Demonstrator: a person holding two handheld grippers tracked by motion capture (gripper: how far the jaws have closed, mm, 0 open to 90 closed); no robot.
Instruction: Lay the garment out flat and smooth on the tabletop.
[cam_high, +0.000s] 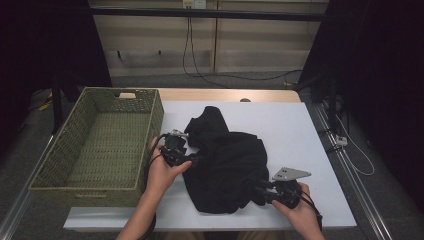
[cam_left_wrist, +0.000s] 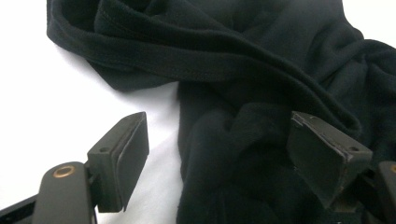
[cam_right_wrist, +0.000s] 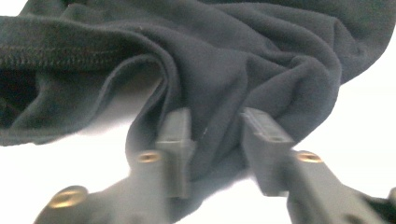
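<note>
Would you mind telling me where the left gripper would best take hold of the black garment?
Probably the raised fold of the black garment between the open left gripper, approached level from the basket side: that ridge stands up from the white table, thin enough to pinch.

A crumpled black fleece garment (cam_high: 225, 160) lies bunched on the white tabletop (cam_high: 300, 130).

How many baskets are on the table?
1. The basket sits at the table's left side, beside the white mat, with the black cloth lying on that mat to its right. Nothing looks hidden that could be another.
</note>
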